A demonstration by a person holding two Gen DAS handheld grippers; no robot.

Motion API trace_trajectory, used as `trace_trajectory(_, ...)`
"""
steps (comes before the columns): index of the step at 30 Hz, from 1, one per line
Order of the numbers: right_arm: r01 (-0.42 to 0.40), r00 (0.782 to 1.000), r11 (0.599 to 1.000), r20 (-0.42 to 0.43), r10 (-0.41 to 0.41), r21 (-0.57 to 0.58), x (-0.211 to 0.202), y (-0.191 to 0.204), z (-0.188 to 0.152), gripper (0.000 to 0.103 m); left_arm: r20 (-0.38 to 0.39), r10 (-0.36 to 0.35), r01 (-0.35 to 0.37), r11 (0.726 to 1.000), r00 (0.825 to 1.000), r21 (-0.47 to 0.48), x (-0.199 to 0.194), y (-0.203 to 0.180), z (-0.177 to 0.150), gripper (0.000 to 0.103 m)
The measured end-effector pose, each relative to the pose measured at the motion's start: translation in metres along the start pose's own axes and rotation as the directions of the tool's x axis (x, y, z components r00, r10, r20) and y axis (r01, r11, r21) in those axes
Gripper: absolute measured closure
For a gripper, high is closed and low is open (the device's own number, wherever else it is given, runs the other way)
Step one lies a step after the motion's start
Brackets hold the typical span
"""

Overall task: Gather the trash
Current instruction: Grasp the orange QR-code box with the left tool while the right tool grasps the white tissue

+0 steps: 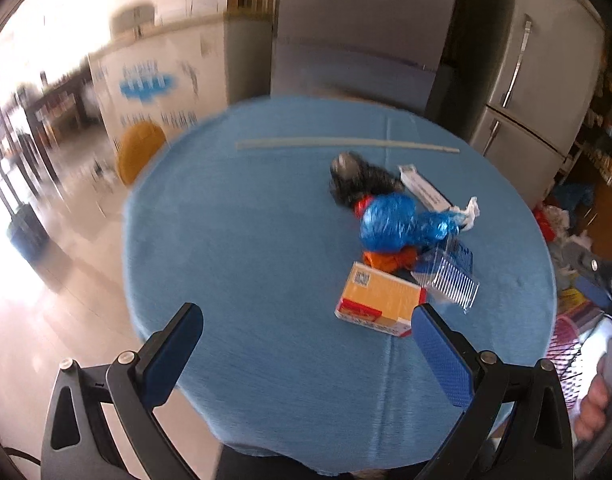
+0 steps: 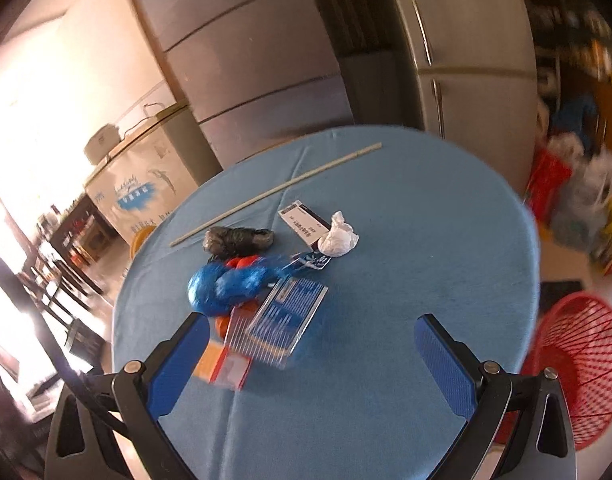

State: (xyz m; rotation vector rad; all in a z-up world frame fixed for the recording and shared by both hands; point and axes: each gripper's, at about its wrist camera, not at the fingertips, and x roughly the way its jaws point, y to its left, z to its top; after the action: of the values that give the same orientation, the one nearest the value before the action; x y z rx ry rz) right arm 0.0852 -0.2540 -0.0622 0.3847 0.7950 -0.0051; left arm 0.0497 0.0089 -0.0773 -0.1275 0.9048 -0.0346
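Right wrist view: both my grippers (image 2: 312, 338) (image 1: 308, 328) hang spread and empty, so I'd pinch the light, stiff orange-and-white cardboard box (image 1: 380, 302) across its narrow sides near the table's (image 2: 426, 220) middle.

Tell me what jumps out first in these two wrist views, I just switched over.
A heap of trash sits on the round blue table: a shiny blue plastic bag in the middle, a black bag behind it and an orange-and-white carton nearest the left tool. A red mesh basket stands on the floor by the table's right edge. Both tools hover open, the right tool included.
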Motion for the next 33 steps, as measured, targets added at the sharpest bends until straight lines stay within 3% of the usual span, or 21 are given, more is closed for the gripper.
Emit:
trace_trajectory(5, -0.062, 0.995, 0.990, -0.075, 0.072, 0.128, 0.053, -0.032, 0.032, 0.001, -0.091, -0.060, 0.050, 0.994, 0.994, -0.101, 0.035, 0.014, 0.006, 0.000)
trace_trajectory(11, -0.124, 0.968, 0.954, -0.178, 0.177, 0.274, 0.125, -0.048, 0.050, 0.017, -0.152, -0.139, 0.118, 0.984, 0.979, -0.136, 0.066, 0.005, 0.014, 0.000)
trace_trajectory(15, -0.103, 0.956, 0.931, -0.224, 0.190, 0.351, 0.166, -0.056, 0.054, 0.029, -0.131, -0.171, 0.162, 0.984, 0.976, -0.076, 0.072, -0.013, 0.017, 0.000)
trace_trajectory(22, -0.053, 0.956, 0.922, -0.246, 0.158, 0.385, 0.209, -0.054, 0.062, 0.034, -0.079, -0.212, 0.215, 0.976, 0.974, 0.031, 0.081, -0.035, 0.022, 0.000)
trace_trajectory(28, -0.020, 0.952, 0.911, -0.271, 0.143, 0.411, 0.235, -0.060, 0.068, 0.061, -0.095, -0.197, 0.208, 0.970, 0.976, 0.129, 0.101, -0.053, 0.018, 0.000)
trace_trajectory(33, -0.031, 0.956, 0.918, -0.256, 0.142, 0.394, 0.237, -0.061, 0.067, 0.068, -0.122, -0.190, 0.211, 0.959, 0.974, 0.189, 0.116, -0.062, 0.011, 0.000)
